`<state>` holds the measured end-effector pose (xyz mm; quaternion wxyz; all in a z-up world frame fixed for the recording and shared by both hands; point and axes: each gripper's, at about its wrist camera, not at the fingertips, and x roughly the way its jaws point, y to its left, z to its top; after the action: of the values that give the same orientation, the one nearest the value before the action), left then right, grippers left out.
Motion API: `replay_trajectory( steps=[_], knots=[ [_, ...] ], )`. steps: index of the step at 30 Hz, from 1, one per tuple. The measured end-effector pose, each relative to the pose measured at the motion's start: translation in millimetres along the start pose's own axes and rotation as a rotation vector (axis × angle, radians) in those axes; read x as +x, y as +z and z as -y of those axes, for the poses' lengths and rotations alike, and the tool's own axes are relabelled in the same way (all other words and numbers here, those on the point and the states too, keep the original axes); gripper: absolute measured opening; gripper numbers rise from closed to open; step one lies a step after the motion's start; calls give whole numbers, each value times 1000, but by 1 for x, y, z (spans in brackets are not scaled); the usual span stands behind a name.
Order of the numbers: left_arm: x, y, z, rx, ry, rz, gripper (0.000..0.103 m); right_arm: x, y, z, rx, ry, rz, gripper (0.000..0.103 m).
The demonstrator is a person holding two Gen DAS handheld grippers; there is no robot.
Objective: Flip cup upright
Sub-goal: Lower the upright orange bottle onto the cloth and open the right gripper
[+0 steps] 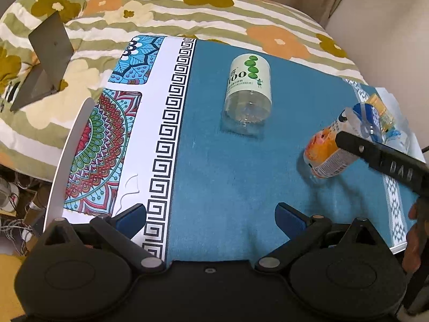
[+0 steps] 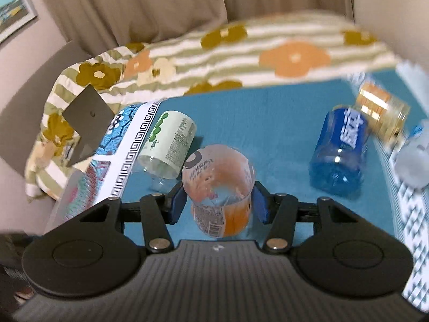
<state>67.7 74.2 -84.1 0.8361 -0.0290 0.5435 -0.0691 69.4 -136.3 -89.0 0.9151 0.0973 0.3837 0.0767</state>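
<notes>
Between the blue pads of the right gripper (image 2: 218,204), clamped and tilted above the blue table (image 1: 228,174), sits the orange-labelled cup (image 2: 218,187), while the left gripper (image 1: 211,217) hangs spread and empty.

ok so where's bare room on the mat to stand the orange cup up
The widest bare patch of blue mat lies in front of the green cup, between the key-pattern border and the orange cup held in the right tool. The right edge is crowded: the blue cup and gold cup lie close together there.
</notes>
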Motion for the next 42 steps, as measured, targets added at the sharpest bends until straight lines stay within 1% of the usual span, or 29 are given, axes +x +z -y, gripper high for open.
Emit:
replay_trajectory(
  steps=[2, 4, 7, 11, 21, 22, 23, 25, 27, 30, 33, 36, 39, 42],
  knots=[
    [3, -2, 1, 12, 8, -3, 103, -2, -13, -8, -75, -20, 39, 67],
    [6, -4, 1, 16, 14, -11, 103, -2, -23, -10, -124, -45, 58, 67],
    [9, -6, 0, 9, 14, -19, 103, 2, -33, -9, -144, -51, 61, 67],
    [11, -8, 2, 7, 8, -23, 103, 3, -36, -11, -184, -50, 76, 67],
    [11, -7, 6, 19, 5, -18, 103, 2, -40, -14, -216, -43, 87, 71],
    [11, -7, 6, 21, 7, -16, 103, 2, -40, -13, -209, -36, 89, 75],
    [11, -7, 7, 23, 8, -14, 103, 2, -40, -13, -200, -28, 90, 88],
    [10, -7, 7, 26, 11, -10, 103, 2, -39, -11, -182, -22, 93, 103],
    [8, -7, 8, 29, 15, -6, 103, 1, -38, -10, -167, -27, 102, 103],
    [3, -7, 9, 27, 15, 3, 103, 0, -36, -7, -142, -42, 84, 103],
    [-8, -7, 13, 28, 12, 21, 103, -10, -32, -3, -115, -57, 78, 103],
    [-24, -4, 21, 39, 9, 53, 103, -26, -24, -3, -130, -82, 71, 103],
    [-45, -3, 31, 43, -3, 119, 103, -46, -14, -1, -139, -109, 32, 103],
    [-65, -1, 43, 56, 5, 180, 103, -72, -2, 2, -150, -148, -20, 103]
  ],
)
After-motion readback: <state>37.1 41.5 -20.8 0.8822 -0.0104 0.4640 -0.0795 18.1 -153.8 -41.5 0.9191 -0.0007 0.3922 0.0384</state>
